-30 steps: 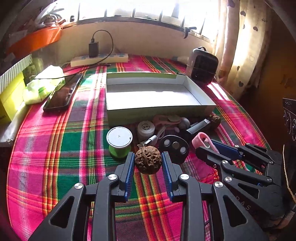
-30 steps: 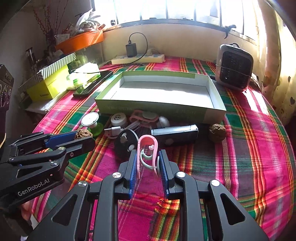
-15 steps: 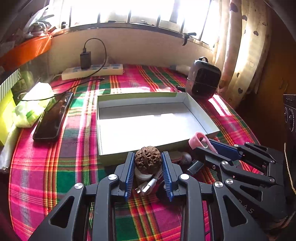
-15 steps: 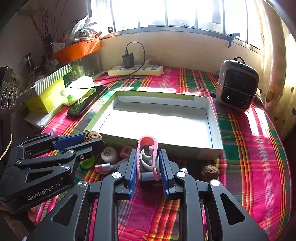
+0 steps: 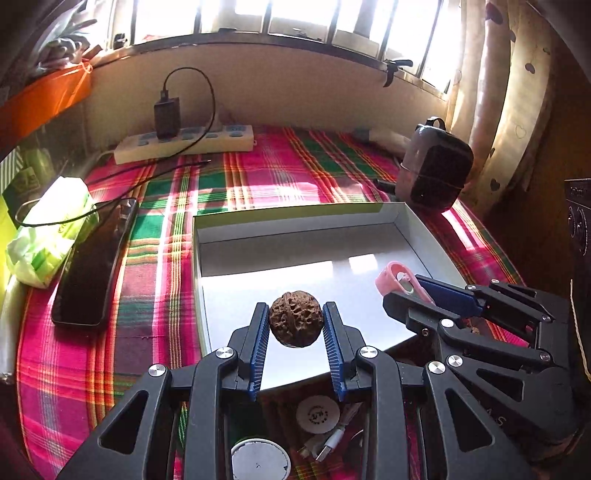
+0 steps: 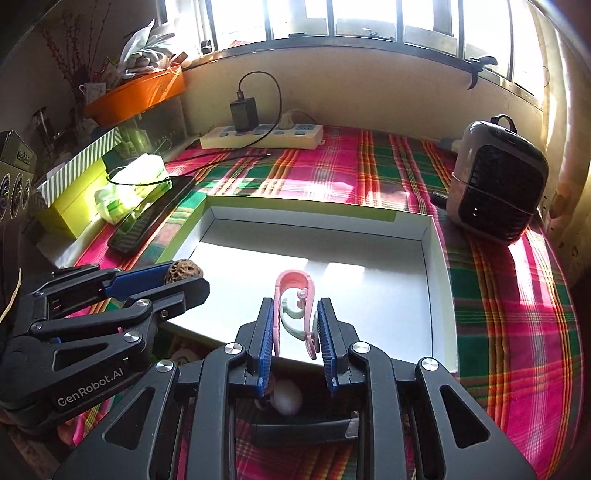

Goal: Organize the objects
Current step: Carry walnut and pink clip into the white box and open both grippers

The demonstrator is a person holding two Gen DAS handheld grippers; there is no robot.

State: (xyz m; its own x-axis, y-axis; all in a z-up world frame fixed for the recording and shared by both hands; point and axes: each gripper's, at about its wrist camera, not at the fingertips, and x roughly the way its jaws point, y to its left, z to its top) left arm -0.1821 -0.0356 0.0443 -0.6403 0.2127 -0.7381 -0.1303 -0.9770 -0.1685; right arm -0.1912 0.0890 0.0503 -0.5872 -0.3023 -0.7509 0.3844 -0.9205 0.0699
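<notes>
Surface: table under a pink, green and orange plaid cloth (image 6: pixel 509 317), sunlit in patches. Nearest, below the grippers: a white round cap (image 5: pixel 260 459), a white disc (image 5: pixel 317 412) and a white USB plug (image 5: pixel 328 445) on the cloth. Beyond them, an open shallow box (image 6: pixel 439 295), white inside, green outer rim, its floor bare.

Left gripper (image 5: pixel 294 325): extended forward over the box's near left part, jaws clamped on a brown wrinkled walnut (image 5: pixel 294 324). Walnut roughly round, no clear long axis; held off the box floor.

Right gripper (image 6: pixel 295 325): alongside, over the box's near edge, jaws closed on a pink clip (image 6: pixel 295 295). Clip's long axis runs along the fingers; rounded closed end points away, toward the far wall; a pale green inner piece sits within the loop.

Left of box: black phone (image 5: pixel 92 266) flat on the cloth, a green-white plastic packet (image 5: pixel 48 236) just beside it, a yellow-green box (image 6: pixel 70 199) further left. Right, past the box's far corner: a small grey heater (image 6: pixel 498 184), upright. Far edge: a white power strip (image 6: pixel 266 136) with black charger (image 6: pixel 243 110) plugged in, against a beige wall under a bright window (image 6: pixel 369 14). Orange tub (image 6: pixel 136 96) on the left ledge.
</notes>
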